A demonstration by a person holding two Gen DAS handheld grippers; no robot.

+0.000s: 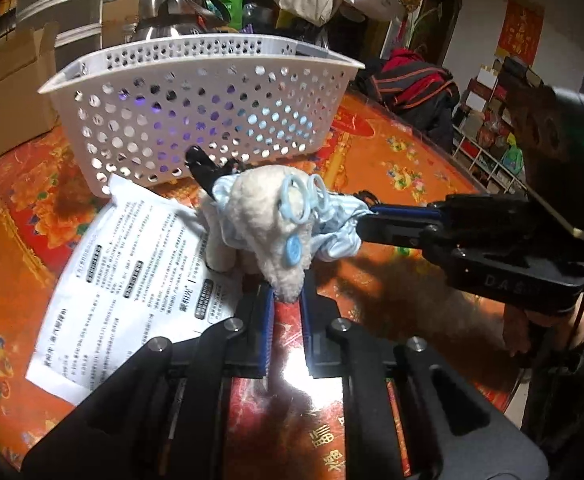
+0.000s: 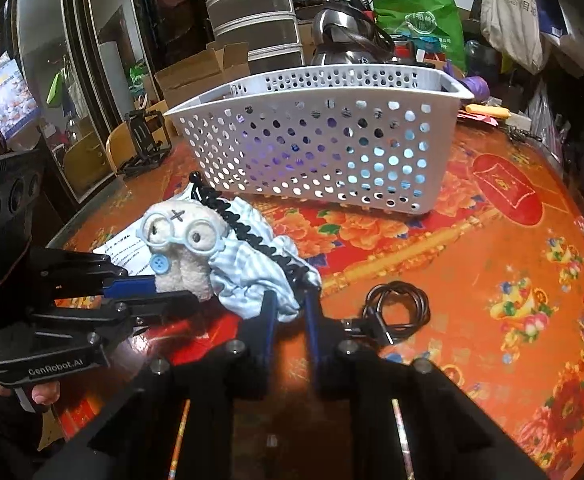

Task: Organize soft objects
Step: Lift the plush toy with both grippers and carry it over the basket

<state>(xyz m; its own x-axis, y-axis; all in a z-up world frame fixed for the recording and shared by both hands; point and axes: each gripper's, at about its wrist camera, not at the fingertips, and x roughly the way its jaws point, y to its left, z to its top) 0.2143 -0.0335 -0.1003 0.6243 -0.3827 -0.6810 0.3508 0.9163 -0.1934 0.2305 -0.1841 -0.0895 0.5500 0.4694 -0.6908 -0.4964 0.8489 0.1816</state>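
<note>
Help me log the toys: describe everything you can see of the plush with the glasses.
The plush toy is cream, fuzzy, with pale blue ring glasses, a stitched cross on its forehead and a blue button. It wears blue-and-white striped cloth trimmed with black lace. It stands in front of the white basket, partly over a printed sheet. The left tool pinches its snout; the right tool grips the cloth.

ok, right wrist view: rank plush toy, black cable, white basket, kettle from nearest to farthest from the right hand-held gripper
1. Plush toy, its striped cloth at the right hand-held gripper tips, left of centre.
2. Black cable, just right on the table.
3. White basket, behind, centre.
4. Kettle, beyond the basket.
</note>
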